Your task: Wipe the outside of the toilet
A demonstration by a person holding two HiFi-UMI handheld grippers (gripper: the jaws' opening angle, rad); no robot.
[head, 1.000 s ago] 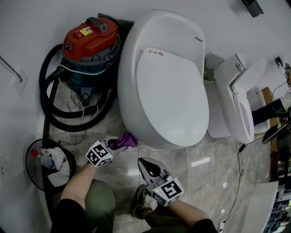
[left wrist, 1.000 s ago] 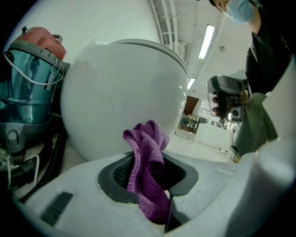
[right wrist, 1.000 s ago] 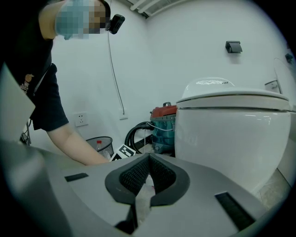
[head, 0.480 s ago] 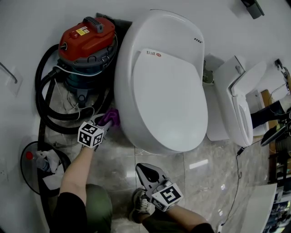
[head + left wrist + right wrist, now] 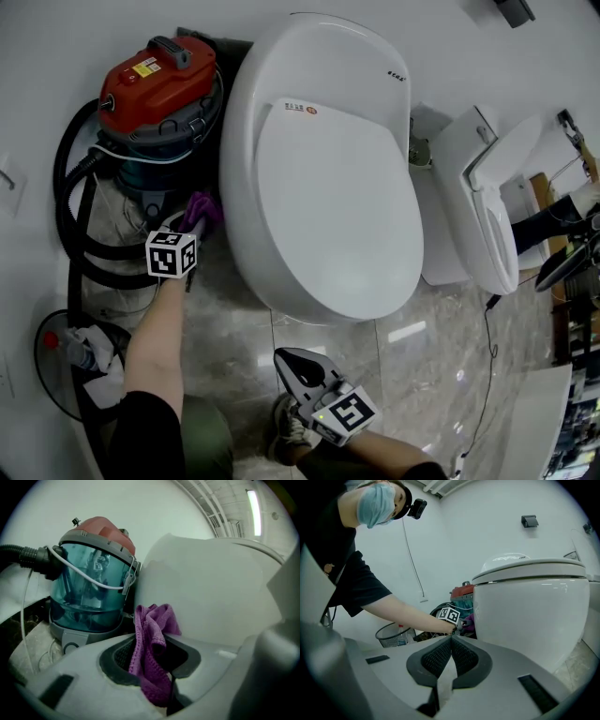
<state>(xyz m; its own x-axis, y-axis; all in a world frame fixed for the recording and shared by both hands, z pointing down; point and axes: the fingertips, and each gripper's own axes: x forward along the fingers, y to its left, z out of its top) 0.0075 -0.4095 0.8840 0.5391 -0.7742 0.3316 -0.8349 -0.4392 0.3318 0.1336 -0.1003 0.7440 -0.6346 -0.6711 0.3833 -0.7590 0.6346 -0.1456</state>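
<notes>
A white toilet (image 5: 328, 169) with its lid down fills the middle of the head view. My left gripper (image 5: 192, 221) is shut on a purple cloth (image 5: 201, 208) and holds it against the toilet's left outer wall (image 5: 201, 597), low down beside the vacuum. In the left gripper view the purple cloth (image 5: 151, 653) bunches up between the jaws. My right gripper (image 5: 298, 364) hangs shut and empty near the floor in front of the bowl (image 5: 534, 611).
A red and teal vacuum cleaner (image 5: 155, 94) with a black hose (image 5: 70, 216) stands tight against the toilet's left side. A black wire bin (image 5: 80, 361) with rubbish sits at the lower left. A second white fixture (image 5: 492, 206) stands to the right. A cable (image 5: 489, 347) trails over the tiles.
My left gripper has carried the purple cloth from the front of the bowl up along its left side, toward the vacuum. The right gripper has hardly moved.
</notes>
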